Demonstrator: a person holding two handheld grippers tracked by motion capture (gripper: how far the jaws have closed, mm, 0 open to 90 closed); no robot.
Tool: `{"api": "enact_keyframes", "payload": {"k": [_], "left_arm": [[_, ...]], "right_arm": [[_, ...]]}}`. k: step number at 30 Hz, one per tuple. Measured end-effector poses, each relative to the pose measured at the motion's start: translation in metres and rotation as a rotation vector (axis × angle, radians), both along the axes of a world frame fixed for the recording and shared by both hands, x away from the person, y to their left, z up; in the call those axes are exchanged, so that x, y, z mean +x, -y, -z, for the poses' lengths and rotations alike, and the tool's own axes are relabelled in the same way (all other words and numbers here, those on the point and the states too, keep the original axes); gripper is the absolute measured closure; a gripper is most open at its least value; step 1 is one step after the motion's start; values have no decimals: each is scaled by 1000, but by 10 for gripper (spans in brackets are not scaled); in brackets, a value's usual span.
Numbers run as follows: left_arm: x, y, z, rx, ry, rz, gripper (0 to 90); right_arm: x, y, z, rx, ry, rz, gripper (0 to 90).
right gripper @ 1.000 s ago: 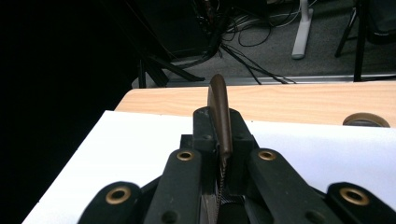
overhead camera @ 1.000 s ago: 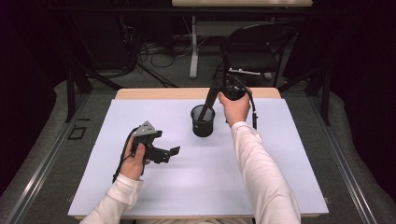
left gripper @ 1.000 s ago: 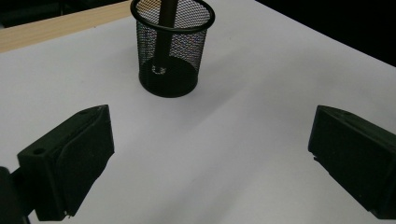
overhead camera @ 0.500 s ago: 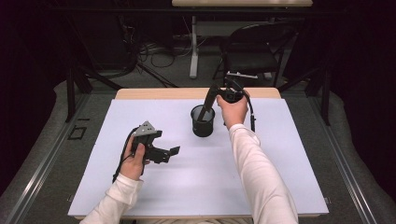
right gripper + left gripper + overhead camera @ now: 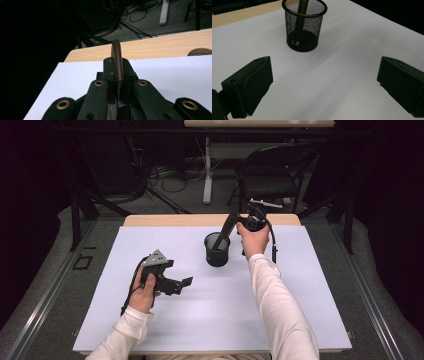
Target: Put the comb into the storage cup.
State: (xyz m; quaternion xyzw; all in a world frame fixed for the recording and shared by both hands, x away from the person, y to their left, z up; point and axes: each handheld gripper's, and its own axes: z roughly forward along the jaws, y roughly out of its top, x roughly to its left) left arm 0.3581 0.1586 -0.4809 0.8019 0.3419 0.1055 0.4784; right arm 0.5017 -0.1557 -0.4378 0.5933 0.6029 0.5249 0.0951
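right gripper [image 5: 231, 220] pinching dark slim pen [image 5: 117, 61], tip inside black mesh cup [image 5: 217, 249], not yet released; left gripper [image 5: 181, 283] spread, idle above white counter [image 5: 200, 320].

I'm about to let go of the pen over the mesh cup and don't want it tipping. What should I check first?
1. Right gripper shut on the pen: ok; in the right gripper view the jaws are closed on it.
2. Pen's lower end inside the mesh cup: ok; the left gripper view shows it through the mesh, near the bottom.
3. Pen tip resting on the cup floor: cannot tell.
4. Cup upright on the white table: ok.
5. Left gripper clear of the cup: ok; it is open, holds nothing and sits apart from it.
6. Pen upright: not ok; it leans, so it will probably settle against the rim.
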Motion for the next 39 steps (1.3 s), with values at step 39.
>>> {"api": "enact_keyframes", "payload": {"k": [39], "left_arm": [[0,0,1,3,-3,-1,6]], "right_arm": [[0,18,11,39,-26,20,855]]}}
